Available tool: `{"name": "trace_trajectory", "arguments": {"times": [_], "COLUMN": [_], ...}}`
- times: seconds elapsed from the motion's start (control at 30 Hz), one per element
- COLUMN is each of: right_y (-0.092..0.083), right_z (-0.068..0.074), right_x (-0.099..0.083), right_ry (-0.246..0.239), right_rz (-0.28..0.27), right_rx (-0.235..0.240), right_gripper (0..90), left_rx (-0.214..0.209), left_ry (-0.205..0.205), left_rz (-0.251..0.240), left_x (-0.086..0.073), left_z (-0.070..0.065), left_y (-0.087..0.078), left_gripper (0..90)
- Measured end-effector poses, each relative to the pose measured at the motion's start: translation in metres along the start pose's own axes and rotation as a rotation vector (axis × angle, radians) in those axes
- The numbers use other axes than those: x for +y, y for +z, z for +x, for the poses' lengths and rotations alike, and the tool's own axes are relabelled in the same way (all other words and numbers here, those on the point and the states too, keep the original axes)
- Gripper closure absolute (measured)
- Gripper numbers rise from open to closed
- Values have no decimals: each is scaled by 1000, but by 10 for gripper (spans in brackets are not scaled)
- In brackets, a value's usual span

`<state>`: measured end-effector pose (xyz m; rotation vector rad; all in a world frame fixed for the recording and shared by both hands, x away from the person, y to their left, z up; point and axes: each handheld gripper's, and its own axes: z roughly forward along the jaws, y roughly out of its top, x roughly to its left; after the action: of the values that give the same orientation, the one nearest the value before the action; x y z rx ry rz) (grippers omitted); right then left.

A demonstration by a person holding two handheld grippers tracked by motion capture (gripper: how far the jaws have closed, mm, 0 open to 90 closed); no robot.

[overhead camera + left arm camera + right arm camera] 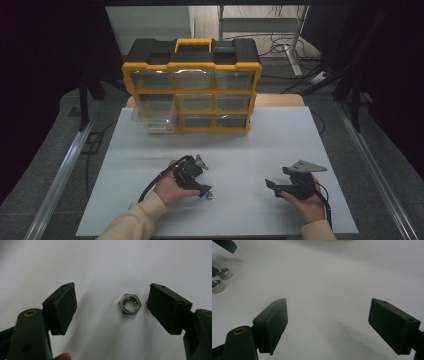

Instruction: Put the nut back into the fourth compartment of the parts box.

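A steel hex nut [129, 304] lies flat on the white table top, between the jaws of my left gripper [111, 293]. The jaws stand open and touch nothing; the nut sits nearer the right-hand one. From above, the left gripper [207, 192] points down at the table's middle front, with the nut [211, 196] at its tips. My right gripper [270, 185] rests low at the front right, open with nothing between its fingers [272, 322]. In the right gripper view two hex nuts [224, 273] lie close together at the far left, beside a dark jaw of the other gripper.
A yellow and black organizer case [192, 90] with clear drawers stands at the table's far edge. Its lower left drawer [153, 121] is pulled out over the white mat [250, 145]. Cables trail from both grippers toward the front.
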<state>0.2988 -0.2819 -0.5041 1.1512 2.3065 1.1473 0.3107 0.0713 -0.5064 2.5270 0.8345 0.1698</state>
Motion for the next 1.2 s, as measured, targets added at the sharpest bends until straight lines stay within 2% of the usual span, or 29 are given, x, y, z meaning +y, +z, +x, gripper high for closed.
{"name": "trace_trajectory", "arguments": {"times": [0.27,0.4,0.47,0.63,0.73,1.03,1.2], "right_y": [0,0,0,0,0,0,1], "right_z": [0,0,0,0,0,0,0], "right_x": [0,0,0,0,0,0,0], "right_ry": [-1,-3,-2,0,-1,-1,0], "right_rz": [1,1,1,1,1,2,3], "right_rx": [0,0,0,0,0,1,1], "right_gripper": [166,166,166,166,166,166,166], "left_rx": [17,28,29,6,-37,-65,-67], "left_ry": [14,29,40,56,55,70,68], "left_rz": [26,41,49,53,61,60,58], "left_x": [1,1,1,1,2,2,1], "left_z": [-1,-4,-6,-8,-8,-8,-8], "left_y": [7,9,9,8,8,7,7], "left_gripper": [244,270,312,426,537,659,672]}}
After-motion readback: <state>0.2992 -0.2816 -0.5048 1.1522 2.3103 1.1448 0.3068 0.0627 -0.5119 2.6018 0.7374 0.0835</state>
